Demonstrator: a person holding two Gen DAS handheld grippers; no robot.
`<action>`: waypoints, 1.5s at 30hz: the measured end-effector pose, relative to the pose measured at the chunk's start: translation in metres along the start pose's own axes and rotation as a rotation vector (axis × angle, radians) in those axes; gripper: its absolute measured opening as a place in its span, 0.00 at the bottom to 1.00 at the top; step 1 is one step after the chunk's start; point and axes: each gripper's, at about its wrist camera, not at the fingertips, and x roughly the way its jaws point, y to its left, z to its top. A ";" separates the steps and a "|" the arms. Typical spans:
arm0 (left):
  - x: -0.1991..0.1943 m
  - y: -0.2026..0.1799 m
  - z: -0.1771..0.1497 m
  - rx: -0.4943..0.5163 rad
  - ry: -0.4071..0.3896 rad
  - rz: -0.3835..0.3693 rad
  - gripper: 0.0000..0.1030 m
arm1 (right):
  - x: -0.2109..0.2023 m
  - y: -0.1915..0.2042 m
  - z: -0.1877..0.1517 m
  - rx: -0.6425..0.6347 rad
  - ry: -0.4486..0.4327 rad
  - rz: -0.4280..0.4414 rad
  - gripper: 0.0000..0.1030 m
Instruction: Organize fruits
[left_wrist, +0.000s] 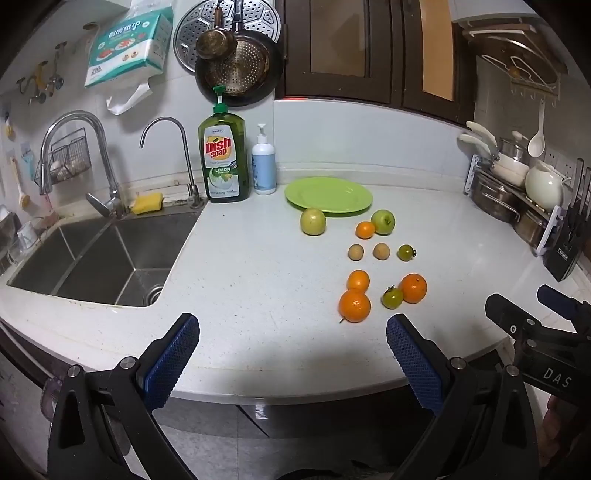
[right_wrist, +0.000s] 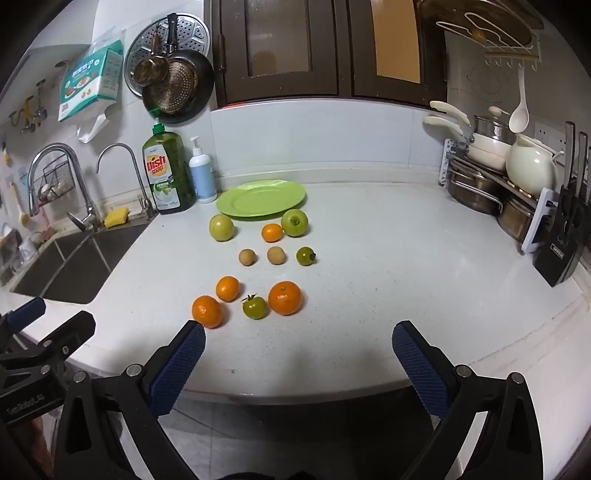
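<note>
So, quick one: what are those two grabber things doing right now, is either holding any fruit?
Left gripper: open, holding nothing, back at the counter's near edge.
Right gripper: open, holding nothing, just short of the nearest orange.

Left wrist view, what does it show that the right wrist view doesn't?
Only the left wrist view shows the whole sink with its drain, and the right gripper at its right edge. Only the right wrist view shows the full knife block with its handles, and the left gripper at its left edge. Both show the empty green plate, ten fruits loose on the counter before it, the dish soap, and open jaws holding nothing.
</note>
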 end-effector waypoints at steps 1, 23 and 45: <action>0.000 0.000 0.000 0.001 -0.003 0.001 1.00 | -0.001 0.000 0.000 -0.001 -0.002 0.000 0.99; -0.007 0.002 -0.003 -0.022 -0.028 -0.029 1.00 | -0.015 0.001 -0.003 -0.015 -0.046 -0.019 0.99; -0.011 0.002 -0.001 -0.019 -0.047 -0.008 1.00 | -0.019 0.000 -0.003 -0.019 -0.064 -0.016 0.99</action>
